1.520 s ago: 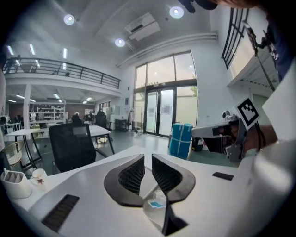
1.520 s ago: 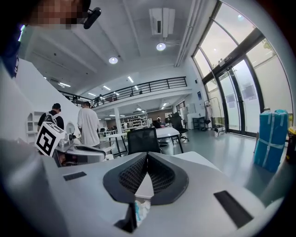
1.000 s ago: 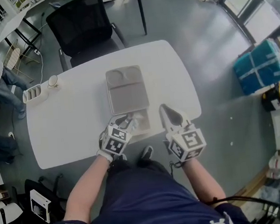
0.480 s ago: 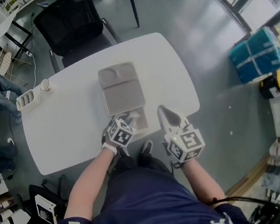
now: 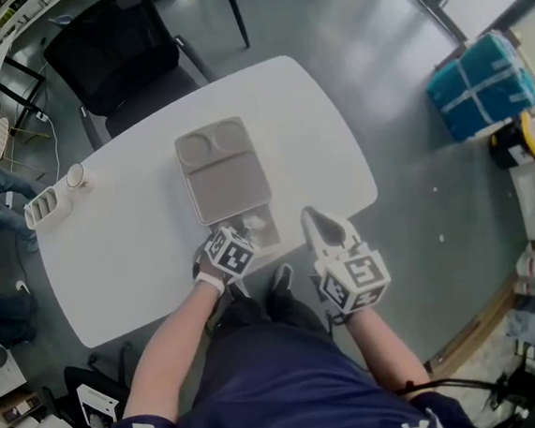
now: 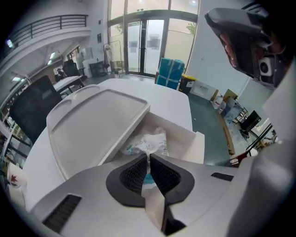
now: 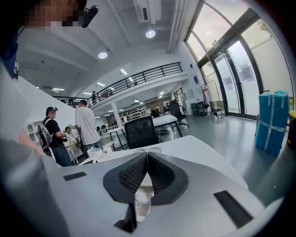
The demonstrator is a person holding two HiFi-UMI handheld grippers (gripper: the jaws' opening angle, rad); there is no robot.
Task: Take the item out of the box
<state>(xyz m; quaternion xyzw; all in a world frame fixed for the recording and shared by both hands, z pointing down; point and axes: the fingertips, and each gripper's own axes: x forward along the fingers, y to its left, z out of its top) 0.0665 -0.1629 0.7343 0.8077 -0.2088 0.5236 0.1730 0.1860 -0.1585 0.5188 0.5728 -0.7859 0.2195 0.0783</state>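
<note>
Left gripper (image 6: 148, 158) pinches the crinkly white packet (image 6: 149, 141) inside the open box (image 6: 184, 139), right gripper (image 5: 311, 216) pressed together, empty, just beside it

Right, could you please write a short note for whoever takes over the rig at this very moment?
Left gripper: jaws closed on the crinkled white packet, which lies inside the open box at the near edge of the table.
Right gripper: jaws together, empty, held just right of the box.
Done: lid is open and the packet is gripped.
Left: lift the packet clear of the box.
</note>
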